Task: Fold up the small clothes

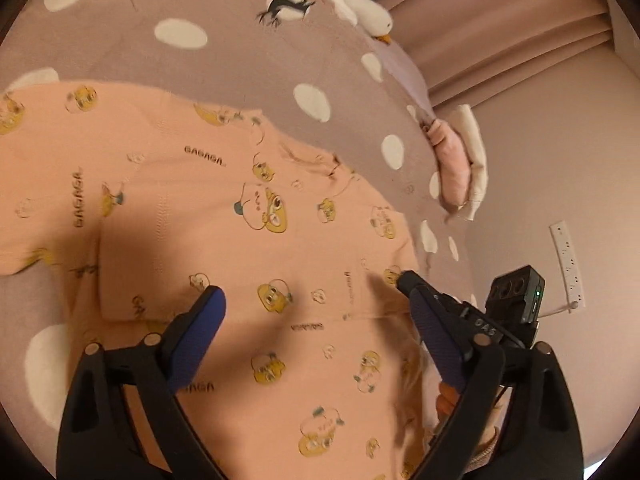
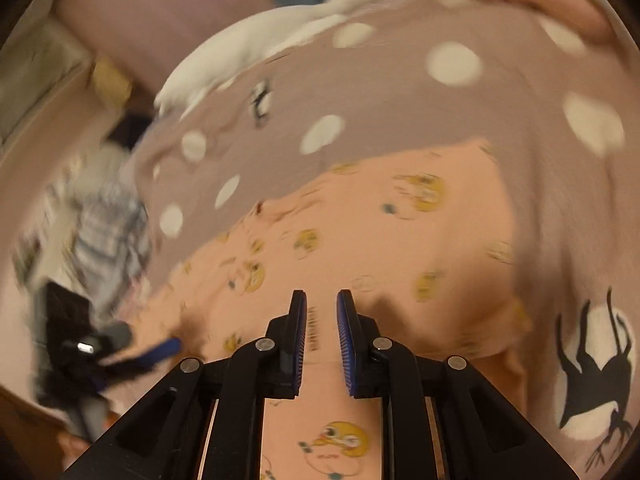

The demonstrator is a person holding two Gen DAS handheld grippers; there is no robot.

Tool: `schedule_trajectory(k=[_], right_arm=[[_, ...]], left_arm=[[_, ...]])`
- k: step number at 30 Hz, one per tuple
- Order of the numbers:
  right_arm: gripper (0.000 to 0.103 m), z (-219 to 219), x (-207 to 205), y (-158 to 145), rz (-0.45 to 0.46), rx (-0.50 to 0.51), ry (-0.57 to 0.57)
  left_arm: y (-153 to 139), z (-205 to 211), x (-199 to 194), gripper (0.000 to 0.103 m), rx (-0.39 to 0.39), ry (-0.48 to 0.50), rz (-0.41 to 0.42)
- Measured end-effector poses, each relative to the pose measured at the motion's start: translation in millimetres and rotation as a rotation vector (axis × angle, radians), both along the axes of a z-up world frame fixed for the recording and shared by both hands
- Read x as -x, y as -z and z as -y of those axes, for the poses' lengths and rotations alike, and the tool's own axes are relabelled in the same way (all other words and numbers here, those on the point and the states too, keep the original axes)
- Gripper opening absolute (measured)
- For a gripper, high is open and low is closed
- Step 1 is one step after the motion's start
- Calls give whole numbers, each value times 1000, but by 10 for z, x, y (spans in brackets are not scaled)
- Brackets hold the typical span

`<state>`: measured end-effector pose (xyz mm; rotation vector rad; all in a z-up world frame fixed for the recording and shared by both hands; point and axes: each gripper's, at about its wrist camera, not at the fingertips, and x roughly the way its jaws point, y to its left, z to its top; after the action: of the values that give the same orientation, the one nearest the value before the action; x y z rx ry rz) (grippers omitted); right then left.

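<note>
A small peach garment [image 1: 248, 216] printed with yellow cartoon ducks lies spread on a mauve bedspread [image 1: 224, 64] with white dots. One sleeve is folded in over its body. My left gripper [image 1: 316, 300] is open wide just above the garment's lower part, with nothing between its blue pads. In the right wrist view the same garment [image 2: 400, 240] fills the middle. My right gripper [image 2: 322, 308] hovers over it with its jaws a narrow gap apart and nothing held. The left gripper also shows in the right wrist view [image 2: 132, 354], blurred, at the garment's left edge.
A white plush goose [image 1: 360, 4] lies at the far edge of the bed and also shows in the right wrist view [image 2: 256, 40]. Folded pink and cream cloths [image 1: 460, 164] sit at the bed's right edge. A power strip [image 1: 568, 264] hangs on the wall. Blurred clothes [image 2: 108, 224] lie left.
</note>
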<state>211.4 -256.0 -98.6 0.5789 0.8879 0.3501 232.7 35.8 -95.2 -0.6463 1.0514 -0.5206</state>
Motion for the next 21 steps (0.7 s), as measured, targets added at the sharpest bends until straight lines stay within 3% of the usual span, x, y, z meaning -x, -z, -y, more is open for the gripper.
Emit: schedule_trajectory(k=[3,5,6,9,10,12,13,14,15,18,21], right_arm=[[19,174,21,163,-55,55,58],[19,328,91,217,-57,73,108],[15,418,118,225,-59,53,138],[8,748,228,307,-69,-61,228],[8,777,260,289,-78,-22,265],[8,818,313,245,-93,50,310],[8,877,365,214,-86,18,311],[8,868,402,159,-66,1,302],[8,853,472,67,-29,5,292],[9,765,596,-97,31,30,266],[19,668,745,-191,74,29,229]], left_arm=[[204,-71,-26,87,-57,-26,-47],[264,-142,-18,68,-58,-35,-54],[293,-225,0,65,-33,-38,-53],[287,-341,53,64,20,-37,-53],[276,-364,76,64,23,-34,-51],[234,-385,131,66,26,-28,-45],[200,-394,170,72,27,-25,-42],[156,-410,215,86,9,-30,-35],[83,-469,290,90,-40,-53,-11],[-11,-727,459,92,-35,-92,22],[-35,-1136,628,93,5,-186,18]])
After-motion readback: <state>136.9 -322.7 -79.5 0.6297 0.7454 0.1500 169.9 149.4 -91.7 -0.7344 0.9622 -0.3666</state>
